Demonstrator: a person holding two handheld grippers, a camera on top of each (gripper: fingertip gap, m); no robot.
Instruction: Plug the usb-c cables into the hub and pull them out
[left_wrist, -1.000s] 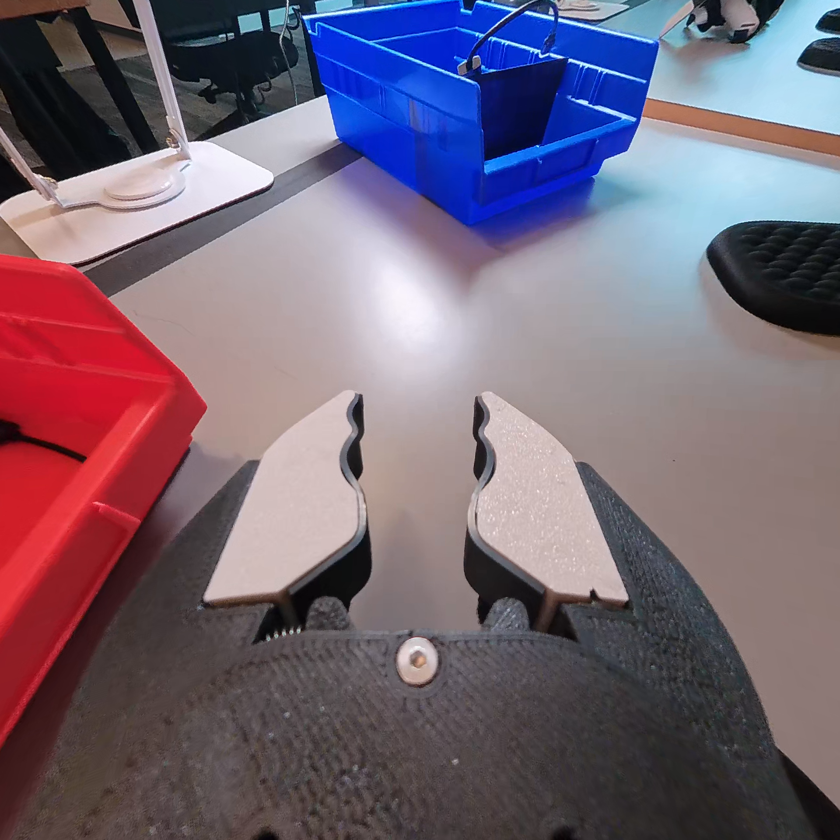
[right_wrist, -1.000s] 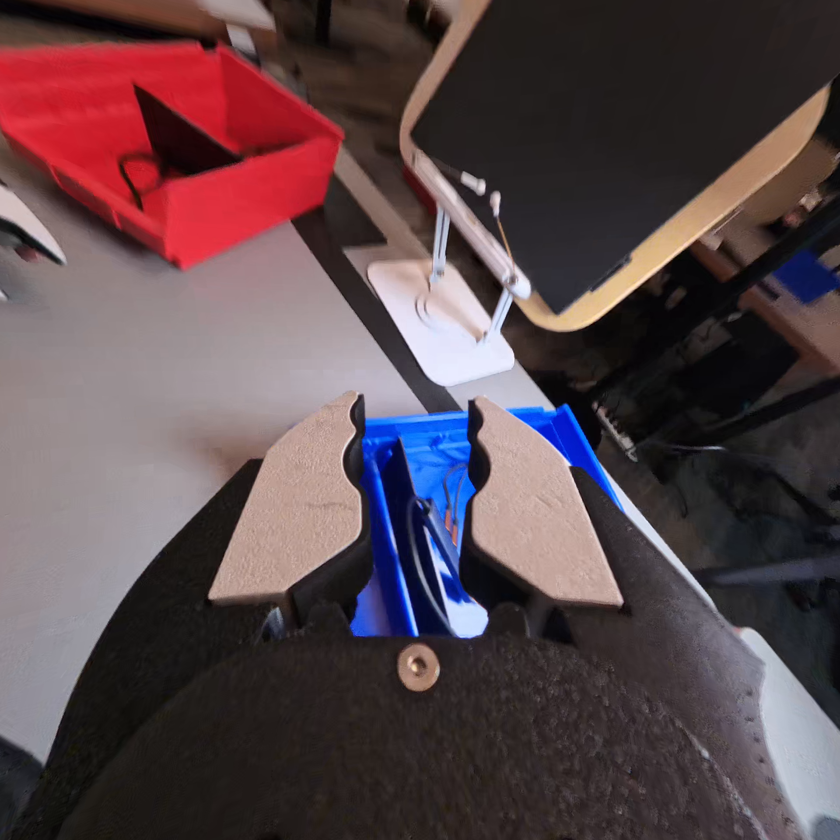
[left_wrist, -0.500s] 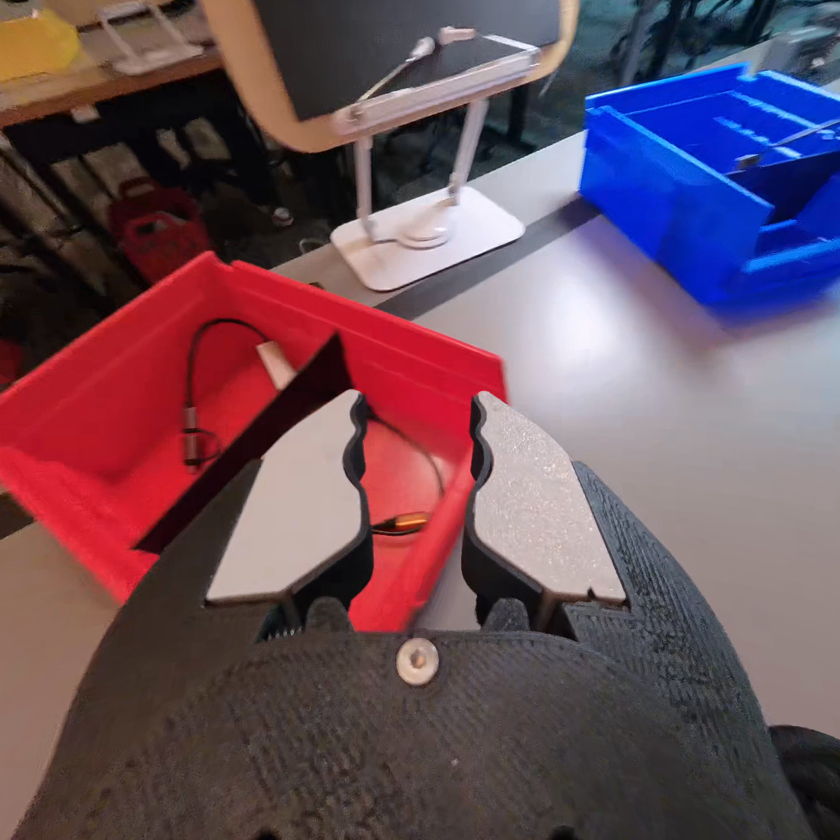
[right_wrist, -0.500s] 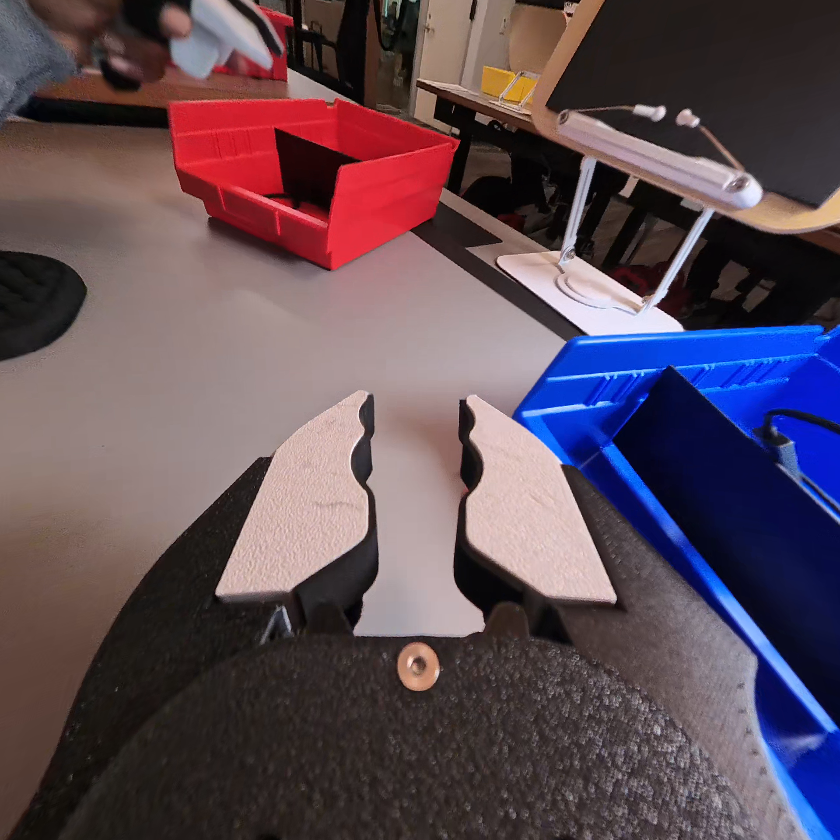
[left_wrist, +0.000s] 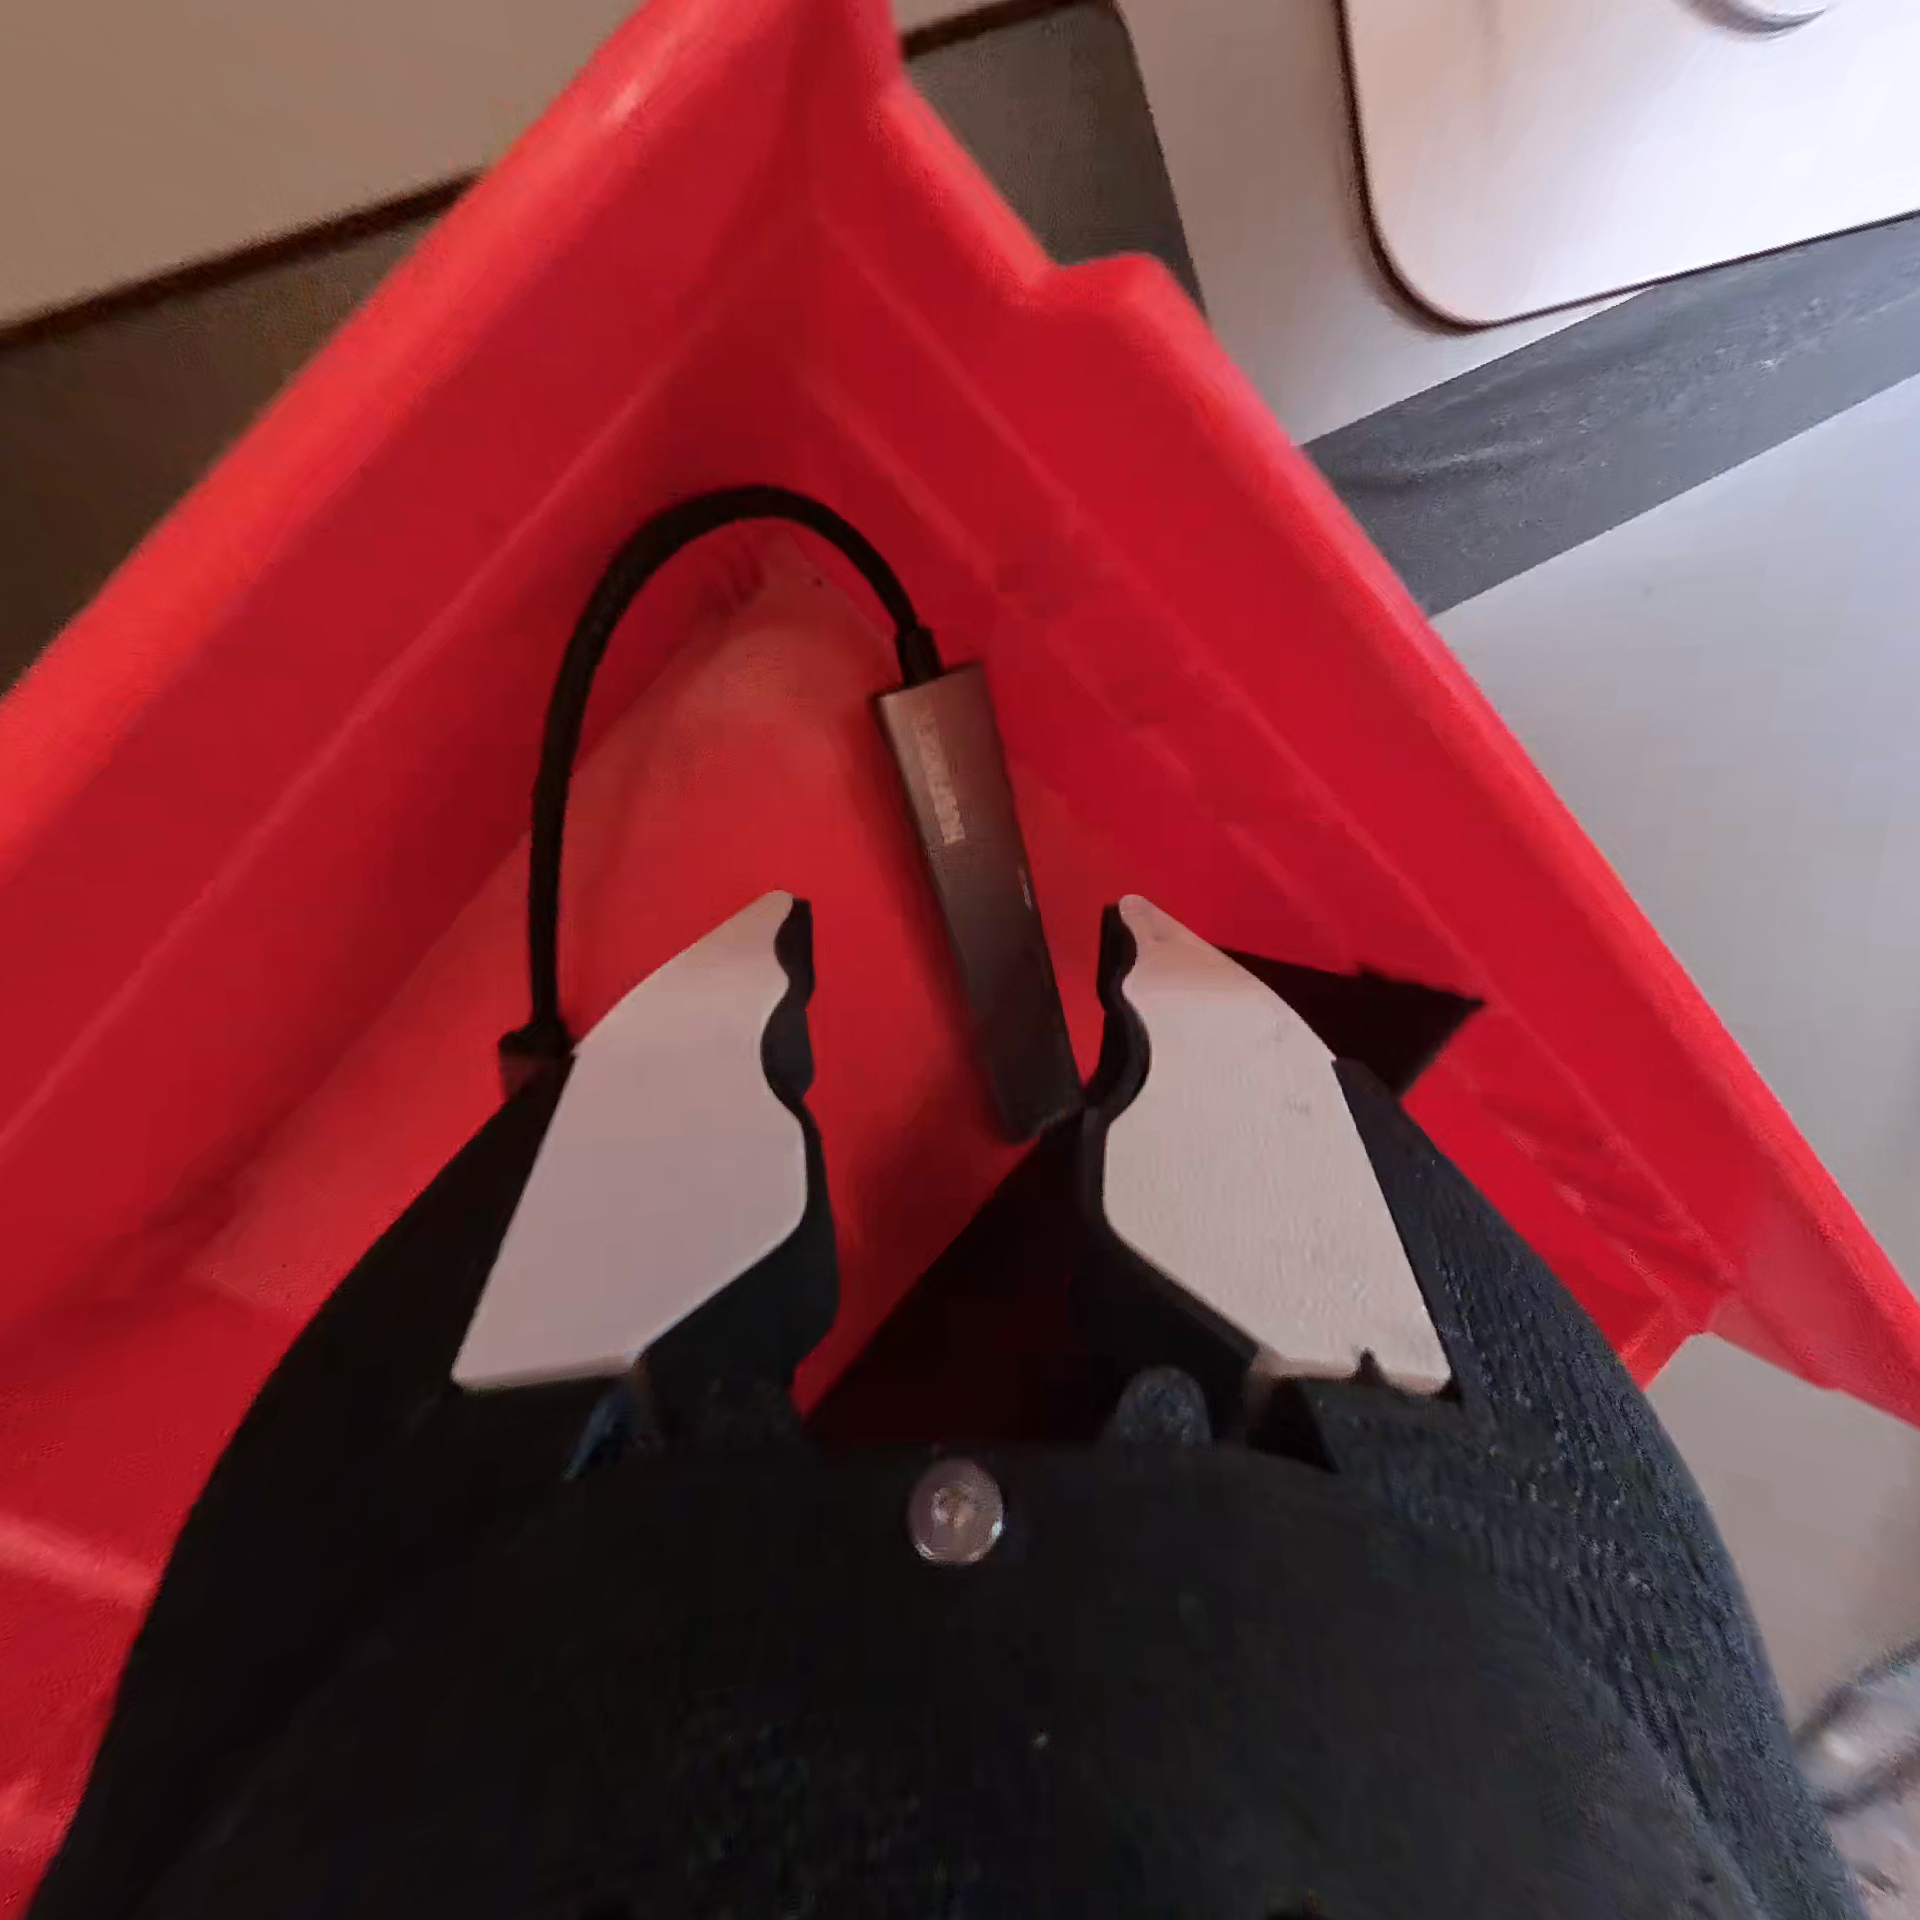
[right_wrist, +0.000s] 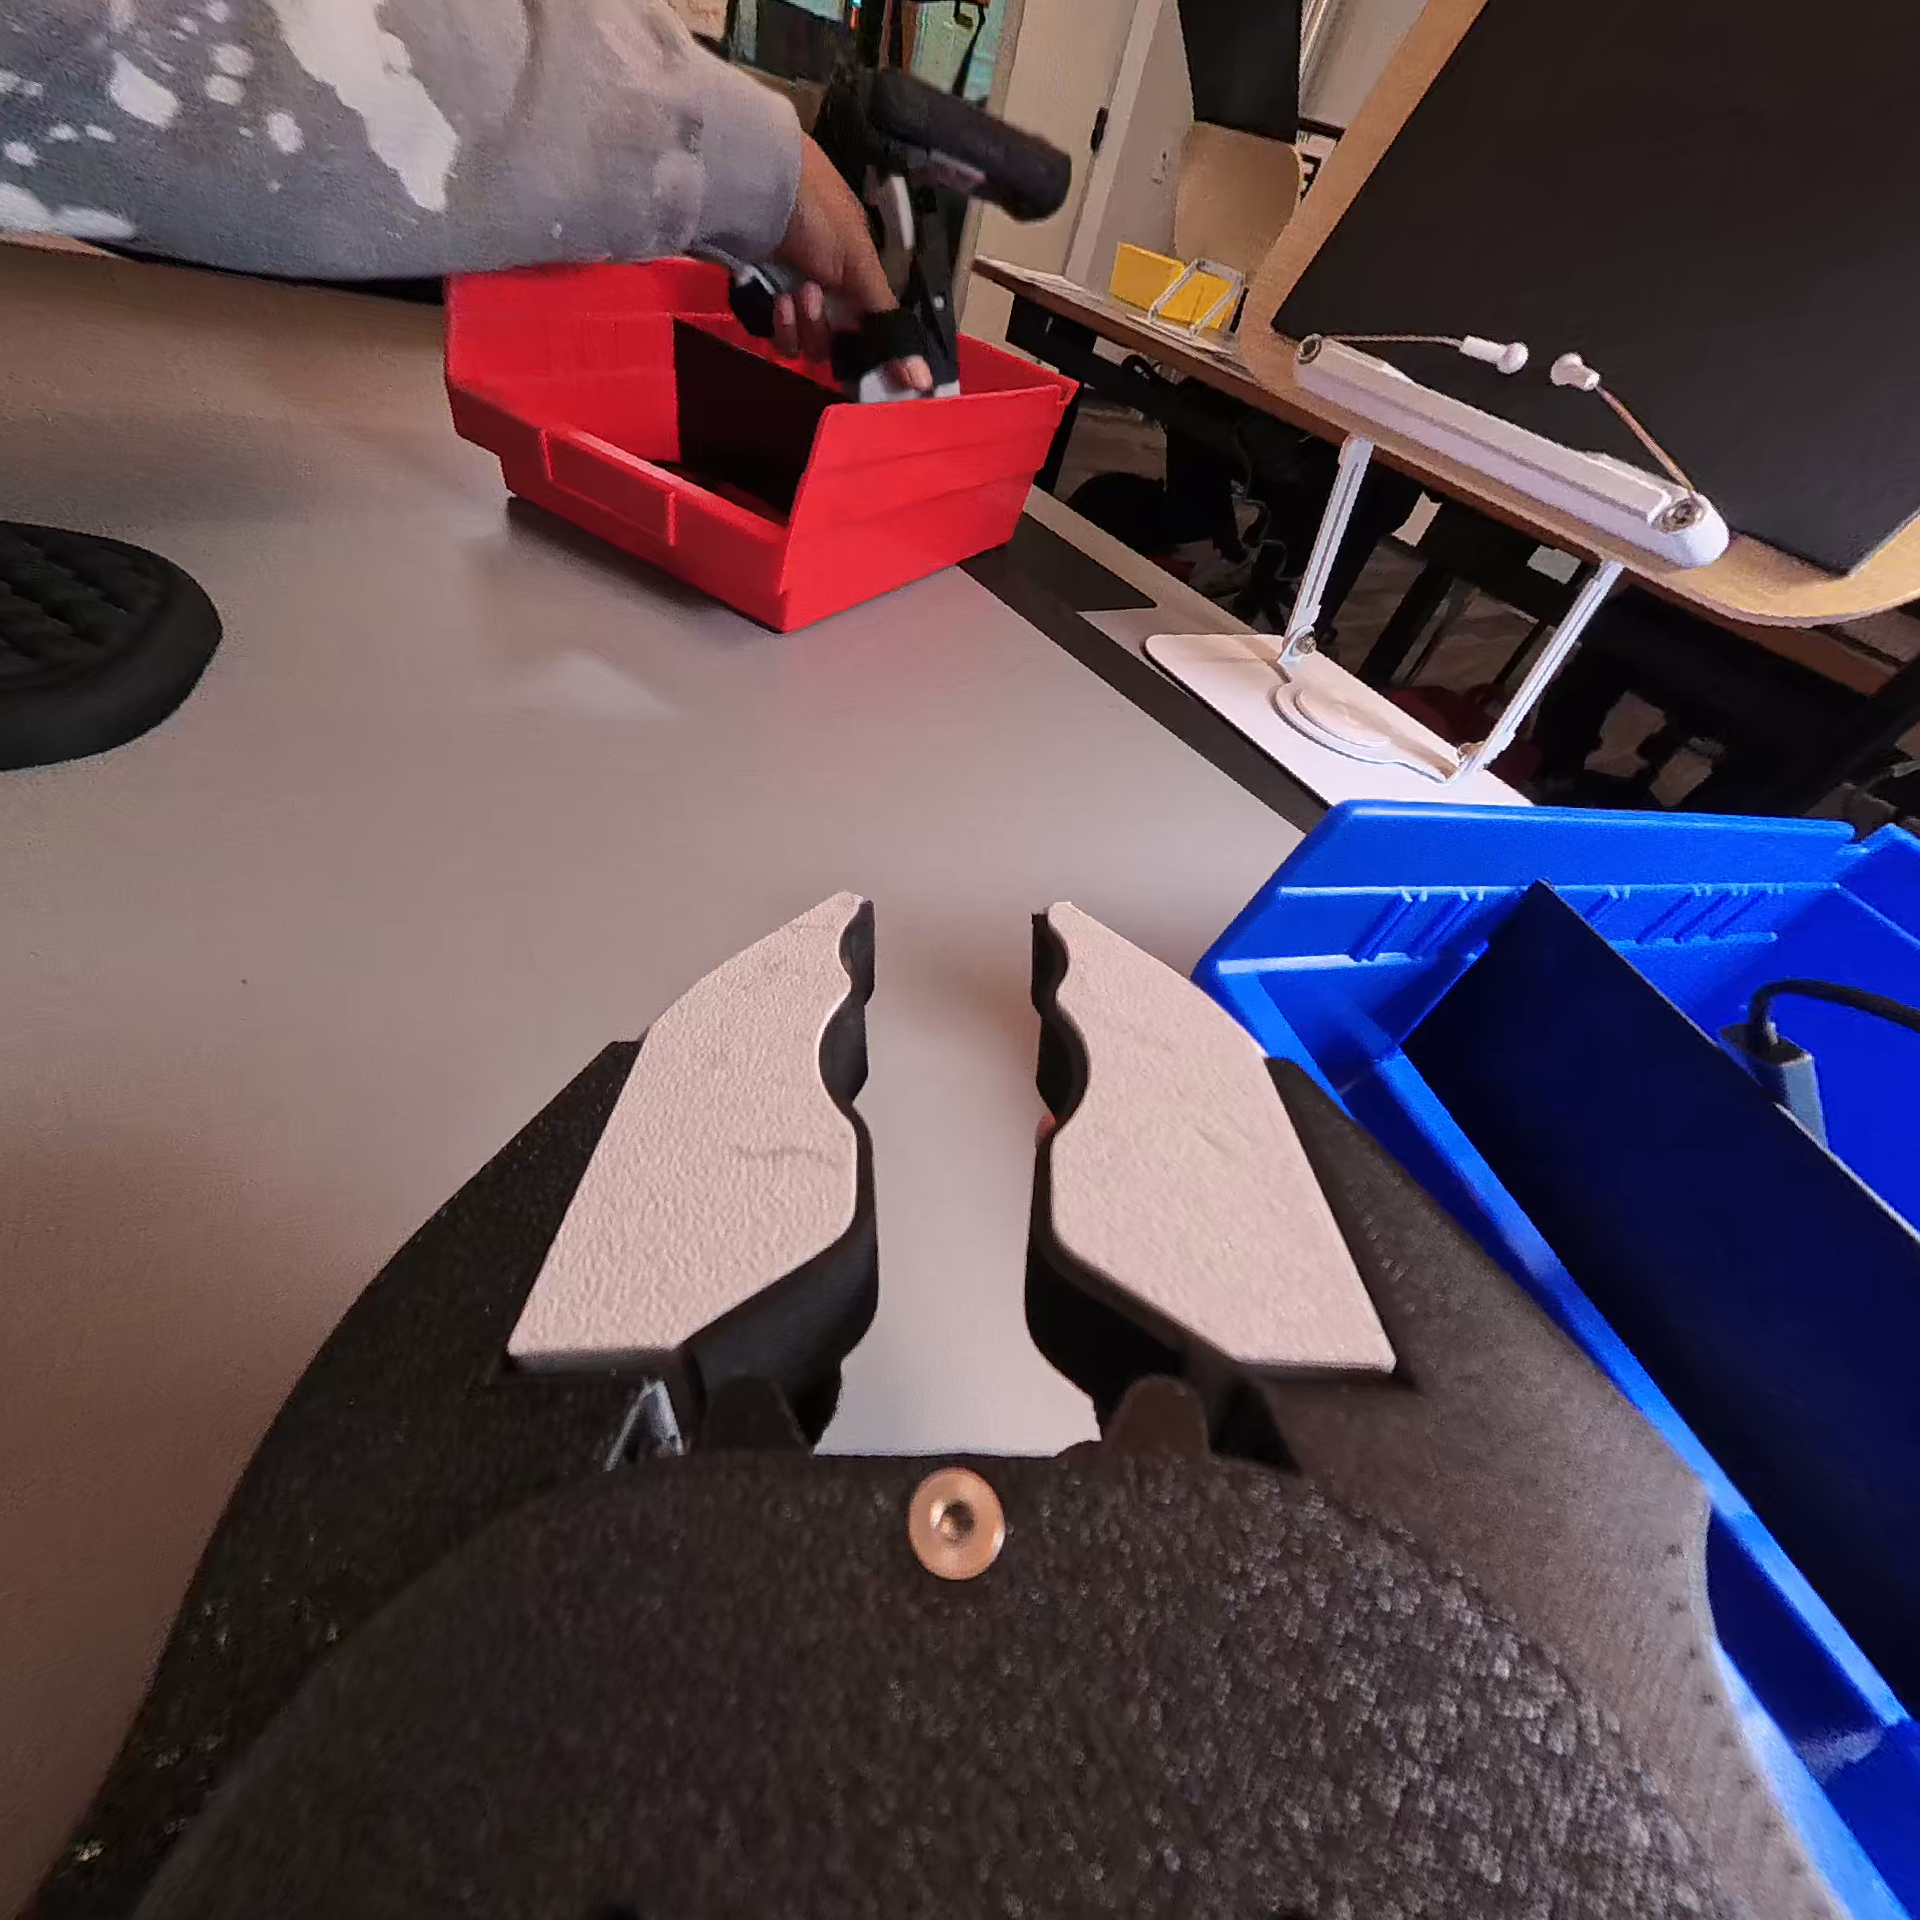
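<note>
Grey tabletop (right_wrist: 520, 831), office workbench setting, further desks behind.

Left gripper (left_wrist: 954, 914): jaws apart, nothing between the pads, pointed down into the red bin (left_wrist: 416, 582). Hub (left_wrist: 971, 894), a slim dark grey bar, lies on the bin floor in the gap ahead of the fingertips, its near end just beside the right finger; contact cannot be told. Its short black cable (left_wrist: 561, 790) arcs from the hub's far end round to the left and disappears behind the left finger. A black divider (left_wrist: 1351, 1013) stands in the bin just right of the gripper.

Right gripper (right_wrist: 951, 925): jaws apart, empty, held low over bare table, with the blue bin (right_wrist: 1455, 862) just to its right. Inside that bin a dark blue divider (right_wrist: 1662, 1143), and beyond it a grey plug with black cable (right_wrist: 1792, 1070), partly hidden.

View differences: only the left wrist view shows the hub and the red bin's floor. Only the right wrist view shows the blue bin, the person's hand (right_wrist: 831, 260) and grey mottled sleeve (right_wrist: 364, 135) holding the left gripper in the red bin, a black textured pad (right_wrist: 83, 644) at the left edge, and the white stand (right_wrist: 1340, 696) carrying a tilted dark board (right_wrist: 1662, 260).

Count: two bins (one red, one blue), two dividers, one hub, two cables visible, one stand, one pad.
</note>
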